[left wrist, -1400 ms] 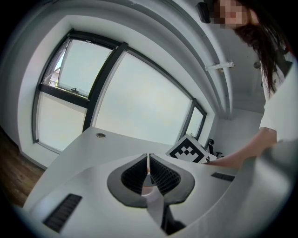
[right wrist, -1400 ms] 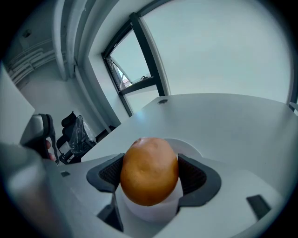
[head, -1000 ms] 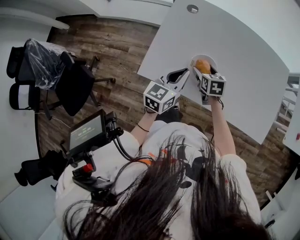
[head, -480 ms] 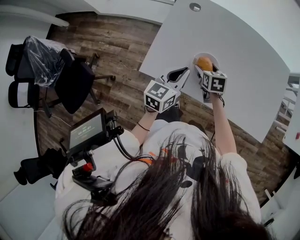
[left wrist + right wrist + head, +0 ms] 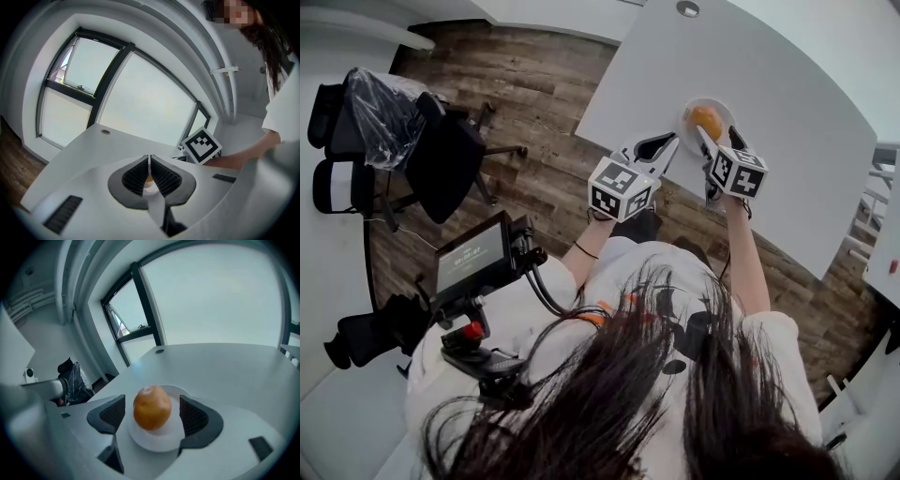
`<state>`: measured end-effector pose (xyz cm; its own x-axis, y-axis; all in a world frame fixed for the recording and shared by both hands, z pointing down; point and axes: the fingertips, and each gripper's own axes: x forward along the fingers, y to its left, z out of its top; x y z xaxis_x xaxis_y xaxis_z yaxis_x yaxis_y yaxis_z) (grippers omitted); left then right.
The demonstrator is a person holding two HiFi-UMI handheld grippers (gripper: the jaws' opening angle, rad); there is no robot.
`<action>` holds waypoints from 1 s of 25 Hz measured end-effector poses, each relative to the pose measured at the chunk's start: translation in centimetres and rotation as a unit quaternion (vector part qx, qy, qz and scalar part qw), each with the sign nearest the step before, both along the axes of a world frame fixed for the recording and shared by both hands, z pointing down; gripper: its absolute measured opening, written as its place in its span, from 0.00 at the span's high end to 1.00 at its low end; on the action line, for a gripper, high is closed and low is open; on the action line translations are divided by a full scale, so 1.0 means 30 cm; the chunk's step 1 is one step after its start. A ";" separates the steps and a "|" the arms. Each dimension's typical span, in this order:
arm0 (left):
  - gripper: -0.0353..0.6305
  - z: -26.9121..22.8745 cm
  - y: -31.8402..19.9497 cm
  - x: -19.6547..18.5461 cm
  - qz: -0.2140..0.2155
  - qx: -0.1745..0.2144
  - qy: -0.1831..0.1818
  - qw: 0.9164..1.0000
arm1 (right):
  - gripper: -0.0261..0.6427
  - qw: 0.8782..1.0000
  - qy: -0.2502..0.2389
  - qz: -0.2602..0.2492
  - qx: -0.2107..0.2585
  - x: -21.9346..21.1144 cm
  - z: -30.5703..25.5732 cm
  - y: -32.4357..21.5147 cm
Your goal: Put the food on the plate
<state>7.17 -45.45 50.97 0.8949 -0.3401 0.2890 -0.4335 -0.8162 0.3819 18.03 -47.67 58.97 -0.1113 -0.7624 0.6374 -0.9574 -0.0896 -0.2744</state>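
The right gripper (image 5: 722,142) has drawn back from the plate (image 5: 686,114) toward the person, and its marker cube now sits slightly lower and further right in the head view. The orange food (image 5: 706,120), earlier partly covered by the gripper, now lies in plain sight on the plate, with the jaws apart and clear of it.

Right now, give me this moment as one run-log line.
food: orange on plate | right tool: open, straddling orange | left tool: shut, empty

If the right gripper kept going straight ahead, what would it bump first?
Probably the orange on the plate; it sits straight ahead, between the right gripper's open jaws.
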 end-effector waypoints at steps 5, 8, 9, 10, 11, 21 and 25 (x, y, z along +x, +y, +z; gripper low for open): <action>0.94 0.017 0.016 -0.006 0.004 -0.008 -0.003 1.000 | 0.42 0.997 -0.045 0.024 0.051 -0.022 -0.101 0.031; 0.94 0.028 0.031 -0.008 0.008 -0.012 -0.007 1.000 | 0.42 0.996 -0.064 0.025 0.062 -0.048 -0.133 0.047; 0.94 0.030 0.031 -0.009 0.008 -0.012 -0.008 1.000 | 0.42 0.995 -0.067 0.024 0.066 -0.055 -0.142 0.048; 0.94 0.033 0.029 -0.011 0.008 -0.011 -0.010 1.000 | 0.47 0.995 -0.071 0.025 0.070 -0.063 -0.148 0.048; 0.94 0.036 0.027 -0.014 0.007 -0.011 -0.012 1.000 | 0.57 0.994 -0.075 0.027 0.073 -0.071 -0.152 0.048; 0.94 -0.002 0.074 -0.038 -0.009 0.004 -0.015 1.000 | 0.86 0.989 -0.119 0.016 0.086 -0.167 -0.201 0.168; 0.94 -0.097 0.358 0.004 -0.012 0.038 -0.006 0.999 | 0.86 0.985 -0.125 0.009 0.121 -0.139 -0.316 0.453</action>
